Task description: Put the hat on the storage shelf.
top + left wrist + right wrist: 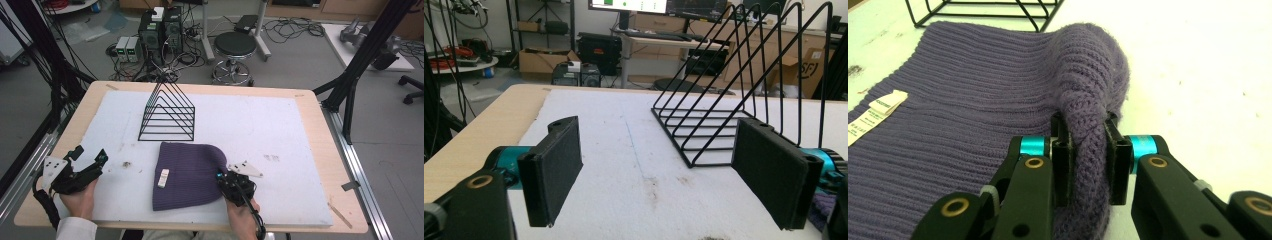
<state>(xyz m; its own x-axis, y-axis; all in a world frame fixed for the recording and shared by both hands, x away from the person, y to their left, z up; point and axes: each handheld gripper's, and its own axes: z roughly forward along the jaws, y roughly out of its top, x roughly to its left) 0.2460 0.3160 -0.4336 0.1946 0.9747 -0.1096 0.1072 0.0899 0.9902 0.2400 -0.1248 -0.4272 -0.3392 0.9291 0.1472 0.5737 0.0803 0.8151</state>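
Observation:
A purple knit beanie (187, 175) lies flat on the white mat (260, 130), a white label (163, 178) near its left side. My right gripper (231, 184) is shut on the beanie's right edge; in the right gripper view a bunched fold of purple knit (1087, 125) is pinched between the two pads, and the label (875, 112) lies at the left. My left gripper (90, 161) rests at the mat's left edge, open, with only bare mat between its pads (551, 167). A black wire rack (167, 112) stands behind the beanie, also ahead of the left gripper (734, 85).
The mat covers a wooden table (65, 140) with its edges close on every side. Beyond the far edge stand a round stool (235, 47), computer boxes (160, 30) and loose cables on the floor. A black frame post (360, 55) rises at the right.

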